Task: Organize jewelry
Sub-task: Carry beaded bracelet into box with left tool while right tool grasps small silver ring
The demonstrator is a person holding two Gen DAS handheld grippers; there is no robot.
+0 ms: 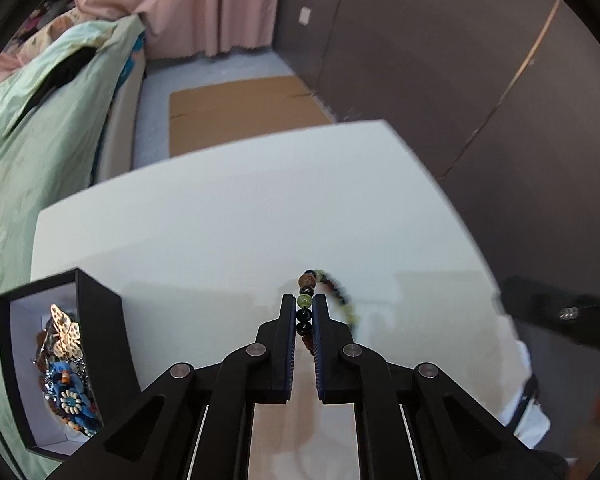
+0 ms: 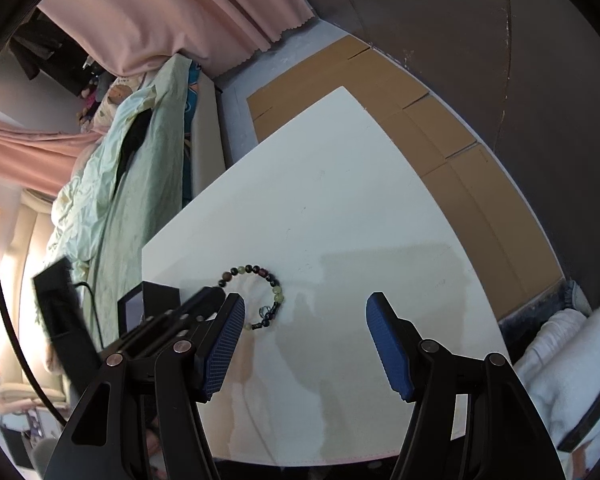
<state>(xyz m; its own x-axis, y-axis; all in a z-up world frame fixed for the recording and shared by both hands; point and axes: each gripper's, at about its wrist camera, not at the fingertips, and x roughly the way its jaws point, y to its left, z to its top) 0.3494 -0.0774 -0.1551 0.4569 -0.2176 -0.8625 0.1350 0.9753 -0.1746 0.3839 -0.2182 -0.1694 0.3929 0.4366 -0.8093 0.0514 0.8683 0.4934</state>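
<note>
Gleaming bead bracelet [image 1: 305,308] (green, black, brown)

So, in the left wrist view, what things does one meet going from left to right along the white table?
black jewelry box → left hand-held gripper shut on the beaded bracelet → right hand-held gripper, dark and blurred at the table's edge

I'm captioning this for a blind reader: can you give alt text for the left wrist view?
The left tongs pinch a beaded bracelet over a white table. An open black box of jewelry sits at the left.
</note>
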